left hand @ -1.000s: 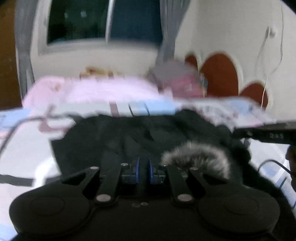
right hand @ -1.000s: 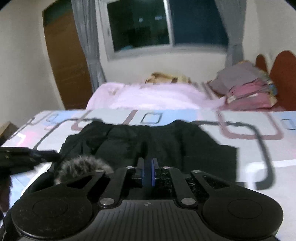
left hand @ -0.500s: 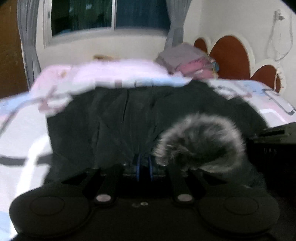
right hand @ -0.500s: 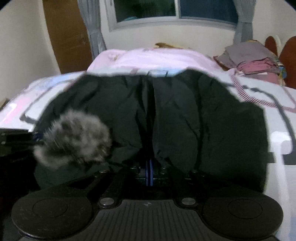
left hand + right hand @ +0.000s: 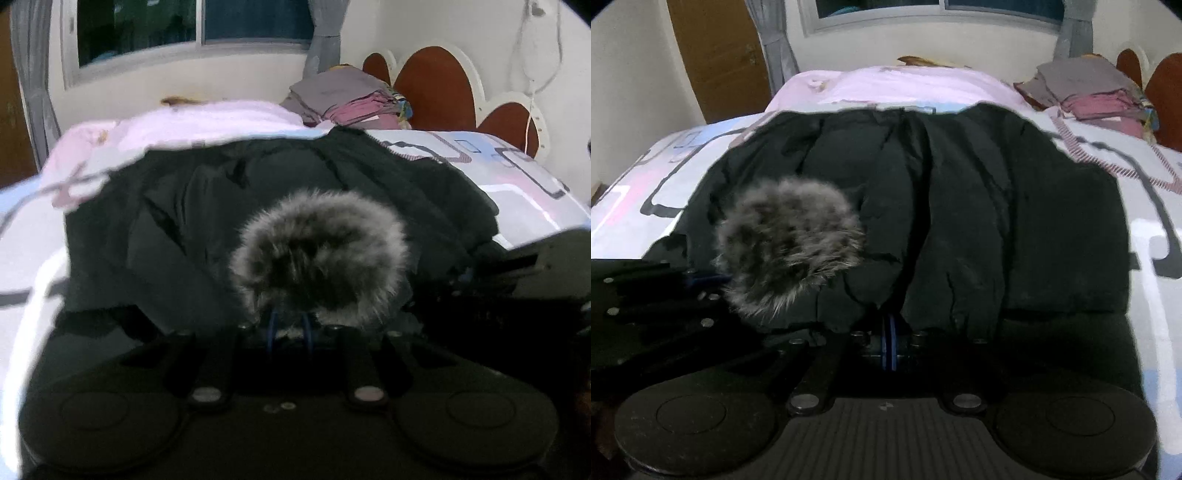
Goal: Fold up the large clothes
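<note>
I am laying the folded coat onto the bed: my right claw is pinching its near hem, my left claw has just been parting, seemingly still around fur. Next: releasing, withdrawing.

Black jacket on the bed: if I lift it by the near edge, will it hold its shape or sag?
Probably sag: the black jacket lies in soft creases and drapes over the bed. It looks padded, so likely bulky yet fairly light. The fur trim may flop forward when raised.
</note>
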Demonstrator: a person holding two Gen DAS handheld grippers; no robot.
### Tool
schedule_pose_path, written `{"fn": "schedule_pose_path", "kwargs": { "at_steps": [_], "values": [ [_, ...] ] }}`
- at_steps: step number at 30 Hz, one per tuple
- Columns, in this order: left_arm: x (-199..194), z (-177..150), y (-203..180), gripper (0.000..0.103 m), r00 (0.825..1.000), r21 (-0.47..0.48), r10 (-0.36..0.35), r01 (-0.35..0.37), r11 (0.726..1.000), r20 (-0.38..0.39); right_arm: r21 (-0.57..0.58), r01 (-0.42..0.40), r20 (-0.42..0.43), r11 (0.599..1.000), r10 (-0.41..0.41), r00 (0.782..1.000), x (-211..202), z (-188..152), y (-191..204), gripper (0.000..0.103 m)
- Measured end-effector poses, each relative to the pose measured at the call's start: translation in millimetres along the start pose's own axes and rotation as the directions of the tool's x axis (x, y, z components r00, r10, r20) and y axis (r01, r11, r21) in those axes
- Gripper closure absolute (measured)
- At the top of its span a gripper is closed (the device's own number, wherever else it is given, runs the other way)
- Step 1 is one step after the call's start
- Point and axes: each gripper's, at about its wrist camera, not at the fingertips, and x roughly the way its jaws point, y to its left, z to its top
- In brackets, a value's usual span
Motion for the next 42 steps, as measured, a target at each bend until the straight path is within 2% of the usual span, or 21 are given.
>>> {"fn": "schedule_pose_path", "kwargs": {
  "at_steps": [2,3,4,5,6,7,8,13,15,18,22,28,30,34,40,42],
  "values": [
    [-19.3,0.0,-5.1,0.075,0.999,0.025,0.037,-0.038,0.999,0.031,0.01,0.015,0.064,1.0,-0.016,0.998,-27.2,-1.3,2.0,0.1],
    [-30.9,-1.1,-7.9,0.056,0.996,0.032,0.064,-0.066,0.997,0.057,0.014,0.019,0.084,1.0,-0.021,0.996,-39.3,-2.9,1.2,0.1],
    [-42.9,-3.2,-10.3,0.019,0.993,0.034,0.089,-0.093,0.995,0.083,0.014,0.024,0.104,1.0,-0.025,0.994,-51.8,-4.9,2.7,0.1],
    [-56.3,-8.1,-15.1,0.009,0.986,0.033,0.115,-0.12,0.992,0.116,0.006,0.022,0.116,1.0,-0.023,0.993,-63.7,-7.6,4.4,0.095],
    [-69.9,-12.5,-16.9,0.005,0.981,0.034,0.128,-0.135,0.99,0.148,0.003,0.024,0.128,1.0,-0.025,0.992,-74.9,-11.3,8.4,0.055],
    [-79.8,-15.3,-18.5,0.008,0.98,0.04,0.122,-0.13,0.991,0.155,0.002,0.032,0.16,0.999,-0.032,0.987,-90.6,-18.8,12.5,0.033],
    [-87.9,-19.1,-18.2,0.008,0.982,0.043,0.116,-0.124,0.991,0.151,-0.01,0.03,0.194,0.999,-0.028,0.981,-105.3,-24.1,15.6,0.021],
    [-127.4,-50.0,-18.3,0.01,0.979,0.048,0.132,-0.141,0.989,0.158,0.022,0.017,0.244,1.0,-0.022,0.97,-165.7,-61.1,19.4,0.021],
    [-142.6,-65.7,-12.8,0.011,0.978,0.041,0.139,-0.146,0.988,0.155,0.041,0.03,0.259,0.999,-0.039,0.965,-183.8,-74.7,17.8,0.029],
    [-165.9,-99.2,-0.9,0.012,0.976,0.025,0.173,-0.177,0.984,0.134,0.091,0.04,0.257,0.995,-0.062,0.964,-209.4,-104.6,6.4,0.031],
    [-184.8,-148.9,27.9,0.021,0.975,-0.018,0.218,-0.217,0.976,0.048,0.202,0.08,0.2,0.976,-0.121,0.972,-230.6,-151.0,-28.9,0.033],
    [-209.6,-203.9,61.6,0.021,0.968,-0.092,0.246,-0.25,0.964,-0.054,0.402,0.085,0.101,0.912,-0.137,0.985,-257.7,-217.9,-80.5,0.036],
    [-216.1,-213.9,67.9,0.021,0.972,-0.14,0.222,-0.231,0.963,-0.073,0.402,0.115,0.08,0.908,-0.16,0.984,-266.0,-234.0,-81.1,0.036],
    [-228.4,-226.3,74.4,0.021,0.983,-0.221,0.171,-0.182,0.958,-0.067,0.391,0.124,0.05,0.912,-0.156,0.987,-279.0,-259.9,-75.6,0.036],
    [-226.9,-241.4,69.8,0.033,0.99,-0.239,0.091,-0.113,0.964,-0.104,0.434,0.093,0.016,0.896,-0.111,0.994,-268.5,-281.5,-80.0,0.036],
    [-226.7,-246.9,72.1,0.034,0.992,-0.279,0.046,-0.077,0.957,-0.115,0.457,0.058,0.006,0.888,-0.068,0.998,-260.8,-285.6,-85.4,0.036]
  ]
}}
